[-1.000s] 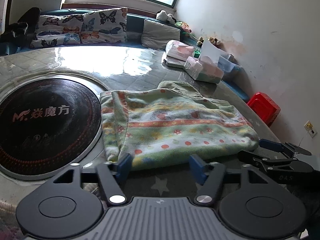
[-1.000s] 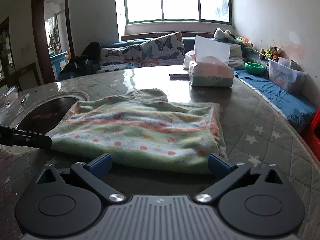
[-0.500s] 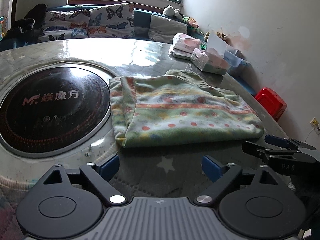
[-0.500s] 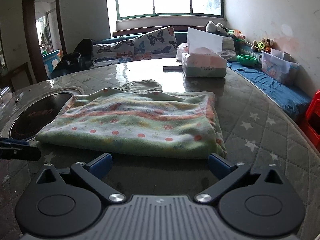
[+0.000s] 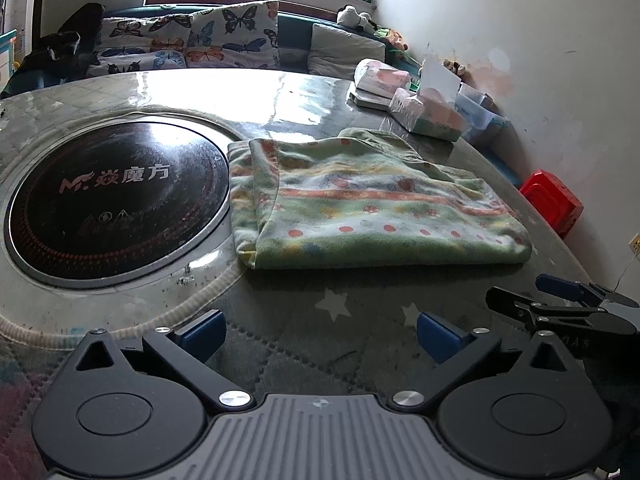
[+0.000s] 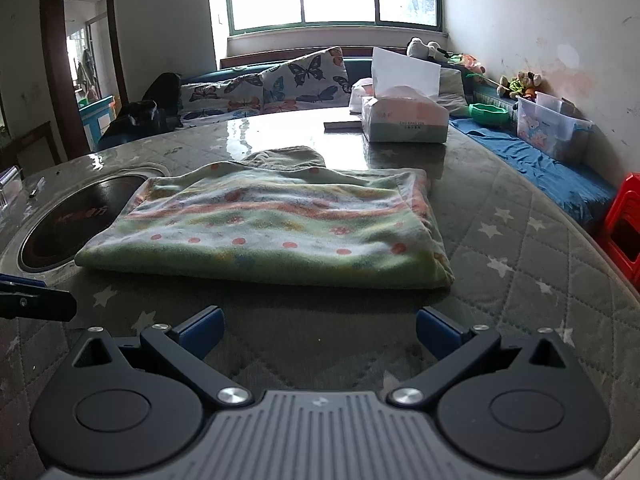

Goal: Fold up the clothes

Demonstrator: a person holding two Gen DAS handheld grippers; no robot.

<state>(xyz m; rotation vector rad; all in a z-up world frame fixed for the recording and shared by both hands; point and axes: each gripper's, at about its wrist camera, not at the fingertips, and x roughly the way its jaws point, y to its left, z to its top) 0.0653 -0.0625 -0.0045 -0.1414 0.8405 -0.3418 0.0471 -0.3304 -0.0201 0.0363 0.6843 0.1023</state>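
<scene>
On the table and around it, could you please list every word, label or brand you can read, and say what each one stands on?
"M: 焱魔方": pale lettering on the round black cooktop set into the table; the first character is uncertain.
Small icons below that lettering: too small to read.
"DAS": faint letters on the right gripper, as the left wrist view shows it; uncertain.
Dark print on the tissue box: too small to read.
The folded garment carries no text.

Black left gripper (image 5: 320, 330), blue-padded fingers (image 5: 202, 334), silver screws, ribbed grey housing

My left claw (image 5: 318, 330) hovers low over the worktop's near edge, fingers spread wide, gripping nothing. My right claw (image 6: 318, 326) sits alongside it, equally spread and empty.
</scene>
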